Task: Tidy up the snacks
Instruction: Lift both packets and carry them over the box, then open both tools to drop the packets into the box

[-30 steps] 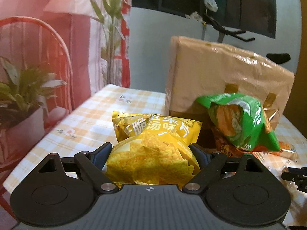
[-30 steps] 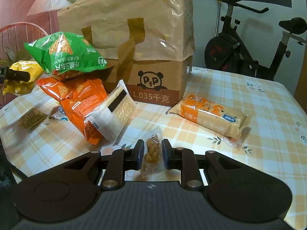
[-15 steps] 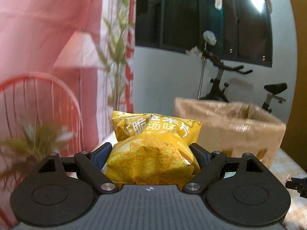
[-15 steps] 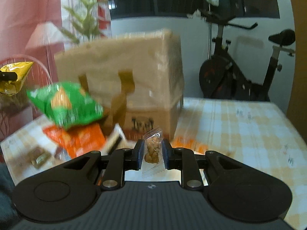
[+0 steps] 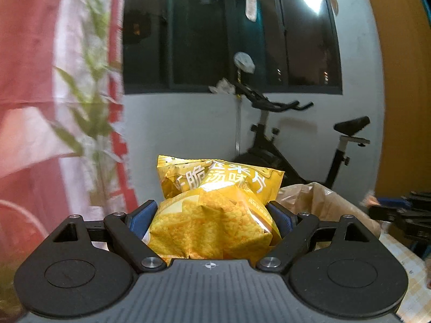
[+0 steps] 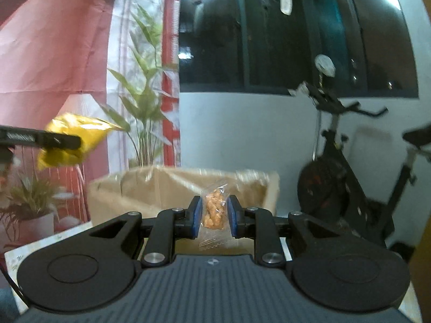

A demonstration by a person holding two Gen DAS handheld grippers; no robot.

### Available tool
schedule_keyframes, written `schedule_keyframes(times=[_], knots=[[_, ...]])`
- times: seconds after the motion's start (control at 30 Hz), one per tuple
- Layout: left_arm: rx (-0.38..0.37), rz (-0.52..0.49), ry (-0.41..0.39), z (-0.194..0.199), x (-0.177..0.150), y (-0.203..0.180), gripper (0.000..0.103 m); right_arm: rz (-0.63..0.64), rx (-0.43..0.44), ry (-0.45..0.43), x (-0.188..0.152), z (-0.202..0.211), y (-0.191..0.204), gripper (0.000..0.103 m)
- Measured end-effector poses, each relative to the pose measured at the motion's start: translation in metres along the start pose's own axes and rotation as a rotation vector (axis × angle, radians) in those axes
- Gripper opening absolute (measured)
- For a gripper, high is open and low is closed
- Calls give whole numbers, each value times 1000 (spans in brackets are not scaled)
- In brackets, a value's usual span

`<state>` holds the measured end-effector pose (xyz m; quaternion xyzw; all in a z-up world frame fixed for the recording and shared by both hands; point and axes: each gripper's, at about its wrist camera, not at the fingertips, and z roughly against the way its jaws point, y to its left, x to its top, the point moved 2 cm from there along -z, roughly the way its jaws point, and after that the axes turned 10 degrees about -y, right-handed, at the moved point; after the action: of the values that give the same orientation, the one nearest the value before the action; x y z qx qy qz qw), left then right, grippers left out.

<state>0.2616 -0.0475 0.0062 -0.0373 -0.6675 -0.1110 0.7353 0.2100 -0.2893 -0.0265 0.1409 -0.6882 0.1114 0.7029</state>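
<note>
Chips (image 5: pixel 215 215) in left tool (image 5: pixel 215 216), nuts (image 6: pixel 214 210) in right tool (image 6: pixel 214 212); get both over box (image 6: pixel 177 188), then let go.

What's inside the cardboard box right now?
Only the cardboard box rim and its plastic-lined inner walls show. The right gripper and its small clear snack packet hide the interior, so the contents cannot be seen.

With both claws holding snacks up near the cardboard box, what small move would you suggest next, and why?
Probably ease the right claw forward and down until it is over the cardboard box, then release. Its small clear packet is pinched and lined up with the open top just ahead, while the left claw holds the yellow chip bag higher and off to the side.
</note>
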Motion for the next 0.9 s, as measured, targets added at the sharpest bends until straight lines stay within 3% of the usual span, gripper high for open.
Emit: schedule_keyframes(times=[0.23,0.5,0.67,0.9], knots=[[-37,14,92,-69,-18,-22,89,-14,-14,70,-1,-74,0,22],[-33,36,237,-122,-45,-16,92,-12,-29,188,-23,-103,-7,24],[-4,46,248,-114,-48,-3,93,-1,-33,194,-24,-101,-7,45],[26,85,188,-77,-34,14,93,-2,-24,186,-20,-89,-3,46]])
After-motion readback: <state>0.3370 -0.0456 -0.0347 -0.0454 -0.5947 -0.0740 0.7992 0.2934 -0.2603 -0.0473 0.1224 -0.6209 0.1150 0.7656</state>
